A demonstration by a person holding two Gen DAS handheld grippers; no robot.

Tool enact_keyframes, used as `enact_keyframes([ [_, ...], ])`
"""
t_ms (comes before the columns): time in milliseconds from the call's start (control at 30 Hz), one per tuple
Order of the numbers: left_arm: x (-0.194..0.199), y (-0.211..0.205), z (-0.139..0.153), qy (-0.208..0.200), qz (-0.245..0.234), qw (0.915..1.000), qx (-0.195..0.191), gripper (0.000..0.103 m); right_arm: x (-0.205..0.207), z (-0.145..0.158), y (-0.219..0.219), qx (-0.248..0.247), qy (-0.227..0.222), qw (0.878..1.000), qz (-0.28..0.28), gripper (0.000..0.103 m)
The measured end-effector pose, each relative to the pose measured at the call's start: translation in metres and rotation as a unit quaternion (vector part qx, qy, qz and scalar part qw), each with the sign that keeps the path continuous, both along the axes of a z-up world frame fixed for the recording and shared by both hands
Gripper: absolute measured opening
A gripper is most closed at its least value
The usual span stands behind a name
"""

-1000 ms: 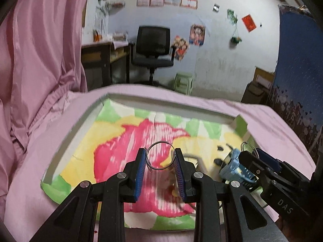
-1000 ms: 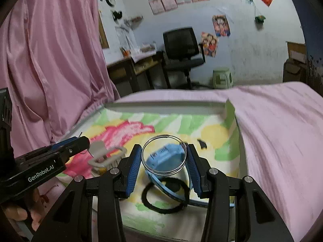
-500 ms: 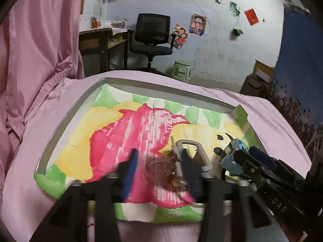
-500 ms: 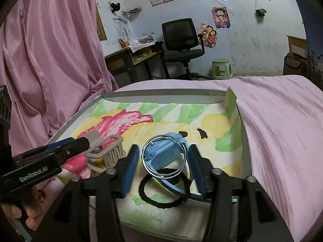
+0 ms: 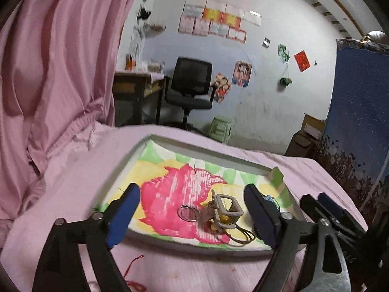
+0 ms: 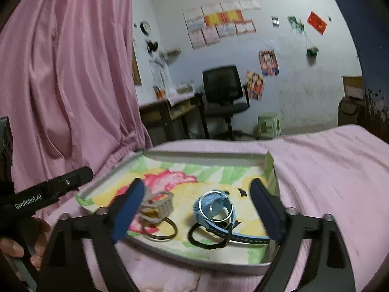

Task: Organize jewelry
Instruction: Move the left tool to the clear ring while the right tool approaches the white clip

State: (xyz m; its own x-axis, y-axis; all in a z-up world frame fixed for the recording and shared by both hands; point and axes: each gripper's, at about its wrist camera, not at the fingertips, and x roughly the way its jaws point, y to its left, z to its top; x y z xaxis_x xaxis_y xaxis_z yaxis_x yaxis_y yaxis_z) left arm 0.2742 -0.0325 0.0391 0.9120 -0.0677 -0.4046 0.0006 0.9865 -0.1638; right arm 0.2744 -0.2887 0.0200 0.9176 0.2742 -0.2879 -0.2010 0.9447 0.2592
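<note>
Blue-pad fingers [image 5: 132,209] both grippers wide apart, empty | "GenRobot.AI" on L gripper [image 6: 46,192]

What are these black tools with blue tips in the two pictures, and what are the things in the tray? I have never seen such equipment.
A person holds one hand-held gripper in each hand; there is no robot arm. Each picture comes from a camera on one gripper, looking forward between its two blue-padded fingers. The left gripper and the right gripper are both open and hold nothing. Below them a tray with a colourful painted lining sits on a pink sheet. In the tray lie thin silver rings, a beige hair clip, a blue watch with a silver bangle on it, and a black hair tie.
</note>
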Motion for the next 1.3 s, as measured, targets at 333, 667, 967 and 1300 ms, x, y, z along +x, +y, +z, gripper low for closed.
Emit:
enact_keyframes([
  [333, -0.065, 0.011, 0.011, -0.057, 0.015, 0.9983, 0.002, 0.102, -0.065, 0.021, -0.003, 0.000, -0.051, 0.999, 0.003, 0.102],
  [667, -0.125, 0.014, 0.006, -0.073, 0.001, 0.9970, 0.028, 0.103, -0.123, 0.022, -0.005, -0.031, -0.049, 0.998, 0.010, 0.102],
  [967, -0.156, 0.022, -0.009, -0.046, -0.012, 0.9977, 0.048, 0.103, -0.142, 0.010, 0.001, -0.051, -0.010, 0.998, 0.028, 0.102],
  [1300, -0.147, 0.042, -0.031, 0.025, -0.016, 0.9986, 0.044, 0.102, -0.131, -0.013, 0.004, -0.048, 0.055, 0.996, 0.051, 0.102],
])
